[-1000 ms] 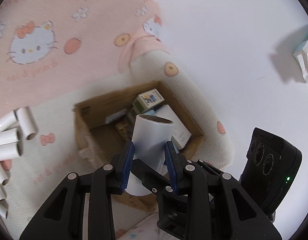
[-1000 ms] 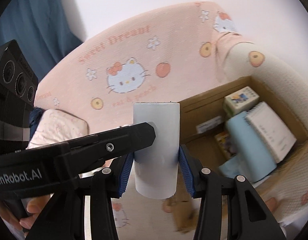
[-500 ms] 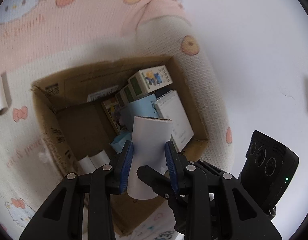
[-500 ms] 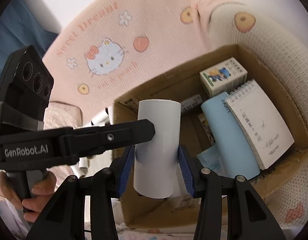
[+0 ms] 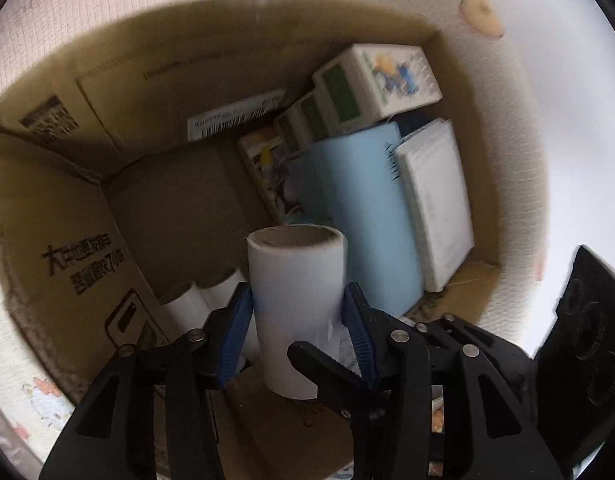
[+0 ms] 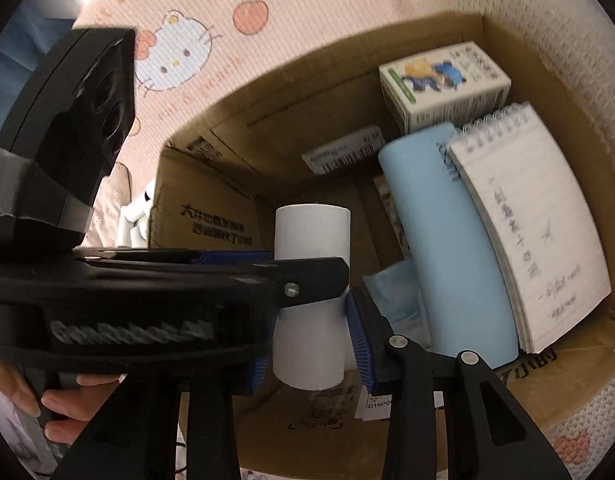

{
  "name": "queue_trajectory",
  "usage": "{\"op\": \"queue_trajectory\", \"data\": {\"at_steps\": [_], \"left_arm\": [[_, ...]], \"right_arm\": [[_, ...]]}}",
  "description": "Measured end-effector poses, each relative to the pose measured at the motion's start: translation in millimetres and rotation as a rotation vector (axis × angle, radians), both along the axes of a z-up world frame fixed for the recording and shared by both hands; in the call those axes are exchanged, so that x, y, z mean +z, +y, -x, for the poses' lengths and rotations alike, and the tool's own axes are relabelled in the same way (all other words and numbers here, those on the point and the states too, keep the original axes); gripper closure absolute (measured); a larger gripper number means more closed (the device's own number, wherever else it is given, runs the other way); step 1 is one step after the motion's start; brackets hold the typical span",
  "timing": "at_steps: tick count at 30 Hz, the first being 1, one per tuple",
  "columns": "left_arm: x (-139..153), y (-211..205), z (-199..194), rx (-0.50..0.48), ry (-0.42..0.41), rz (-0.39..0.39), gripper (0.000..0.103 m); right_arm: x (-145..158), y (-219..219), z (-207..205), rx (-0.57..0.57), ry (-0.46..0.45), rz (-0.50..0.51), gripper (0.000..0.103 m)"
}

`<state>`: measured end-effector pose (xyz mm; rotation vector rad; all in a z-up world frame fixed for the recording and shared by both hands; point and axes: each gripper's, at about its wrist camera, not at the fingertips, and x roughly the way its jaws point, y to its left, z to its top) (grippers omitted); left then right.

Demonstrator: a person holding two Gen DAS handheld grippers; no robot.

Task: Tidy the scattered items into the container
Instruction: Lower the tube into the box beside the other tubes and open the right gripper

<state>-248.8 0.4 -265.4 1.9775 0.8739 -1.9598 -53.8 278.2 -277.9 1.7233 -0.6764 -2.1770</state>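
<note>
A white cardboard roll (image 5: 295, 276) stands upright inside the open cardboard box (image 5: 59, 240), in its near part, with its lower end low over the brown floor; whether it rests there cannot be told. The left claw (image 5: 297, 328) reaches down around it. Its jaws have just been opening and look released, with the blue pads (image 5: 237, 328) just beside the roll's sides rather than pressing in, though blur hides the exact gap. The right claw (image 6: 309, 344) comes at the same roll crosswise. Its jaws have just been closing and they grasp the roll, the visible blue pad (image 6: 359, 340) flat against the roll's side. One black finger of the left claw crosses in front of the roll in the right wrist view, and a person's hand (image 6: 63, 404) grips that tool's handle.

Two more white tubes (image 5: 187, 304) lie in the box's near-left corner, just beside the held roll. To the right lie a pale blue cylinder (image 6: 447, 240), a spiral notepad (image 6: 535, 240) touching it, and a small printed carton (image 6: 443, 80) against the far wall. A barcode label (image 6: 343, 152) is stuck on that wall. The box sits on a pink cartoon-cat blanket (image 6: 227, 60), and more white tubes (image 6: 135, 224) lie outside the box's left wall
</note>
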Motion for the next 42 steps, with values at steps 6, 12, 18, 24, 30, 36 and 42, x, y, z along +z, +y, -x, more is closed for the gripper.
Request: {"op": "queue_trajectory", "data": {"at_steps": [6, 12, 18, 24, 30, 36, 42], "left_arm": [[-35.4, 2.0, 3.1, 0.058, -0.103, -0.071, 0.054], [-57.1, -1.2, 5.8, 0.098, -0.136, -0.067, 0.053], [-74.6, -9.3, 7.6, 0.149, -0.188, -0.048, 0.054], [-90.4, -18.4, 6.5, 0.255, -0.241, -0.002, 0.053], [-99.2, -29.3, 2.8, 0.384, -0.284, -0.04, 0.053], [-99.4, -28.5, 5.2, 0.385, -0.3, -0.095, 0.054], [-96.4, -23.4, 11.9, 0.325, -0.305, -0.126, 0.053]], "right_arm": [[-22.8, 3.8, 1.7, 0.041, -0.116, -0.025, 0.07], [-33.5, -4.5, 1.0, 0.098, -0.188, -0.104, 0.07], [-37.3, 3.9, -0.1, 0.104, -0.232, -0.19, 0.07], [-29.8, 15.5, -7.5, 0.094, -0.239, -0.165, 0.07], [-26.9, 24.4, -9.1, 0.065, -0.247, -0.133, 0.07], [-21.4, 30.4, -8.8, 0.052, -0.266, -0.118, 0.07], [-14.4, 35.0, -8.7, 0.061, -0.295, -0.137, 0.074]]}}
